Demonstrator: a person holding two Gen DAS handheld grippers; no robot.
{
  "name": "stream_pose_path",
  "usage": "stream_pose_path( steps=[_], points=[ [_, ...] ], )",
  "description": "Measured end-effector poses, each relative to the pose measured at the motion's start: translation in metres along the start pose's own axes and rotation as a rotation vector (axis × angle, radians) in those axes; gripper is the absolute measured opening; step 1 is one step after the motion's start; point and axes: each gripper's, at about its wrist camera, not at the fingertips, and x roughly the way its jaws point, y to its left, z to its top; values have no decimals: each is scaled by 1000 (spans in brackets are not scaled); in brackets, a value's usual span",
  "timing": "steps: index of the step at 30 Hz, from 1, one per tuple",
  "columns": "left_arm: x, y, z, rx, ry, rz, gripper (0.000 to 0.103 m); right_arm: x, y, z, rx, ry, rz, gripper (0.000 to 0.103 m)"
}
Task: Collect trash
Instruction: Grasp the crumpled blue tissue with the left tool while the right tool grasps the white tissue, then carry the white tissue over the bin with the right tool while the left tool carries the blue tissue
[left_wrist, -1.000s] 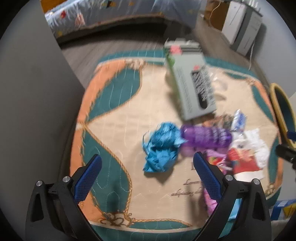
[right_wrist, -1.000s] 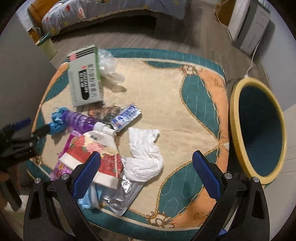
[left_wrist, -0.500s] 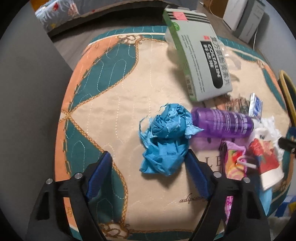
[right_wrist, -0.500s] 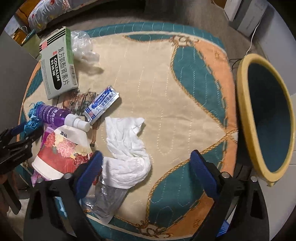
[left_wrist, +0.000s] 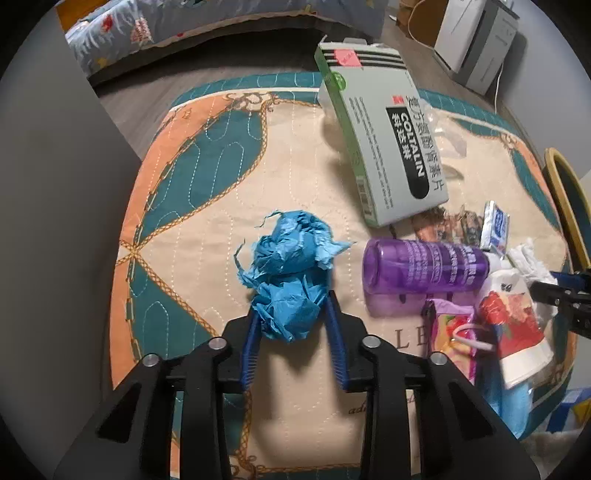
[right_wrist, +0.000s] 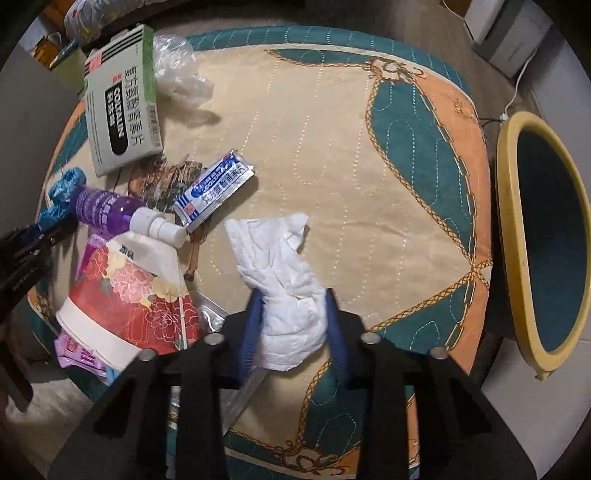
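My left gripper (left_wrist: 291, 314) is closing, its blue pads pressing both sides of the blue paper wad (left_wrist: 290, 273) on the quilted mat (left_wrist: 229, 206); a purple bottle (left_wrist: 424, 264) lies at three o'clock of the wad. My right gripper (right_wrist: 293, 314) is closing too, pinching the white tissue (right_wrist: 284, 280). The yellow-rimmed bin (right_wrist: 546, 243) sits at three o'clock, off the mat.

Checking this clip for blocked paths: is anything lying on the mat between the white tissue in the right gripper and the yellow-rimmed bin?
Nothing visible. The right gripper is closing around the white tissue, and the stretch of quilted mat between it and the yellow-rimmed bin is bare. The other trash lies on the tissue's far side.
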Motion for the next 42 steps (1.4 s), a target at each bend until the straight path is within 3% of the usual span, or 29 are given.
stream_pose_path(
  steps=[9, 17, 25, 34, 42],
  points=[
    [-30, 3, 23, -58, -135, -42, 31, -30, -17, 20, 27, -100, 9, 25],
    [-61, -23, 38, 50, -241, -35, 31, -79, -31, 36, 49, -259, 4, 25],
    [-97, -59, 53, 153, -358, -74, 31, -124, -51, 35, 80, -390, 18, 25],
    [-108, -99, 53, 220, -381, -129, 31, -136, -78, 31, 130, -409, 43, 25],
    [-109, -136, 44, 280, -361, -165, 31, -151, -104, 20, 159, -438, -13, 25]
  ],
)
